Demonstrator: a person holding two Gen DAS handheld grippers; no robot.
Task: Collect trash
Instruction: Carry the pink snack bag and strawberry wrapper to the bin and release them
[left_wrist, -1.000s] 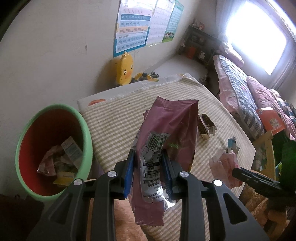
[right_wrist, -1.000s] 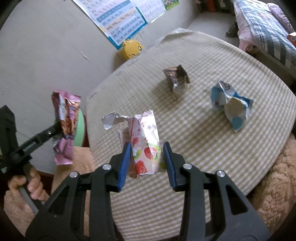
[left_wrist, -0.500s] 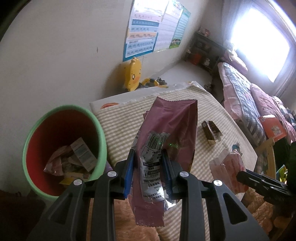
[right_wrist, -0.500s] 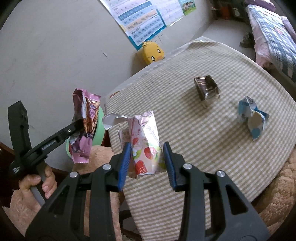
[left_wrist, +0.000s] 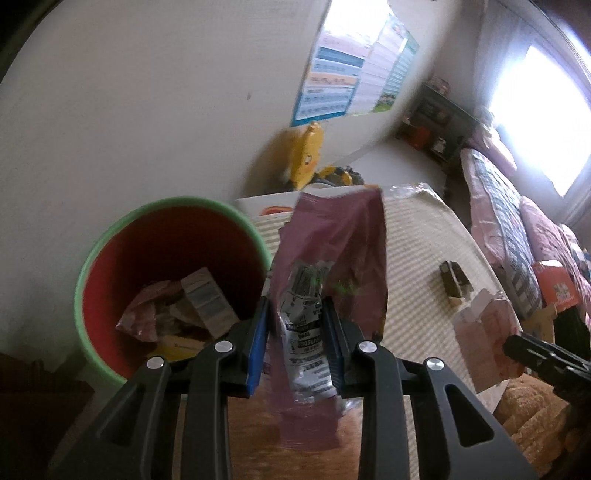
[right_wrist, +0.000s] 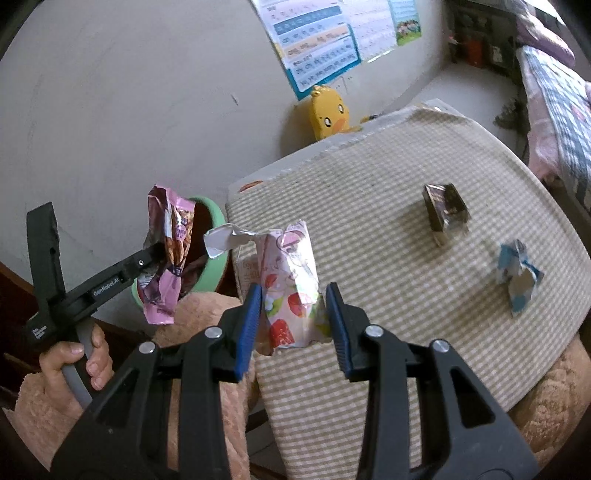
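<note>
My left gripper is shut on a pink snack bag, held upright just right of a red bin with a green rim. The bin holds several wrappers. In the right wrist view the same pink snack bag hangs from the left gripper beside the bin. My right gripper is shut on a pink strawberry-print wrapper over the near left edge of the checked table. A dark foil wrapper and a blue-white wrapper lie on the table.
A yellow duck toy stands by the wall behind the table, under posters. A bed lies to the right. A hand grips the left tool over a fuzzy tan cover.
Both grippers have moved left toward the bin, each keeping its wrapper. The bin now sits larger and nearer the centre of the left wrist view.
</note>
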